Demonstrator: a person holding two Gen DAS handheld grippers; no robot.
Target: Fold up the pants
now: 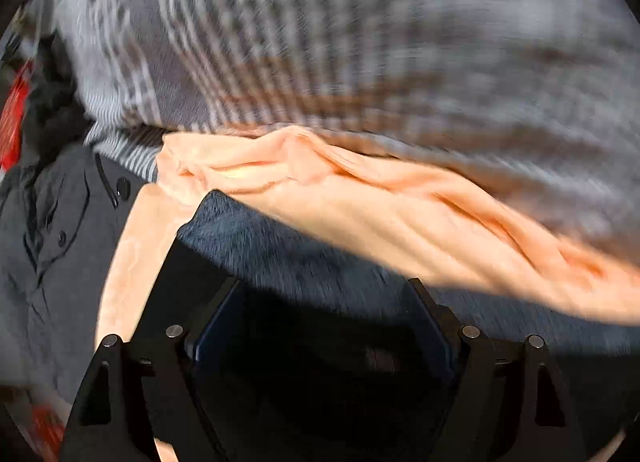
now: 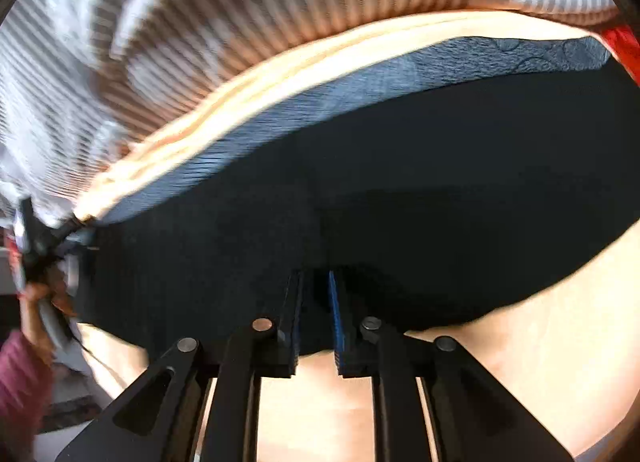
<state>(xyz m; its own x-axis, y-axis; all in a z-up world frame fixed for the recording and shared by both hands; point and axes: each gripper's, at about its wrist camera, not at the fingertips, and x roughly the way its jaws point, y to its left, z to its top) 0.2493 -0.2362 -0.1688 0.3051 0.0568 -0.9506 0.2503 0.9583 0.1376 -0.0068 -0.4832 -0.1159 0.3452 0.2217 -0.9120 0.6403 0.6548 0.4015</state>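
The dark blue pants lie over a peach cloth on a striped grey-white bed cover. In the left wrist view my left gripper has its fingers wide apart, low over the dark fabric, which lies in shadow between them. In the right wrist view the pants fill the middle as a dark band with a blue textured edge. My right gripper has its fingers close together with the dark fabric's edge between them.
A grey garment with buttons lies at the left, with black and red cloth behind it. In the right wrist view the other gripper and the person's hand show at the far left, and red cloth at the right.
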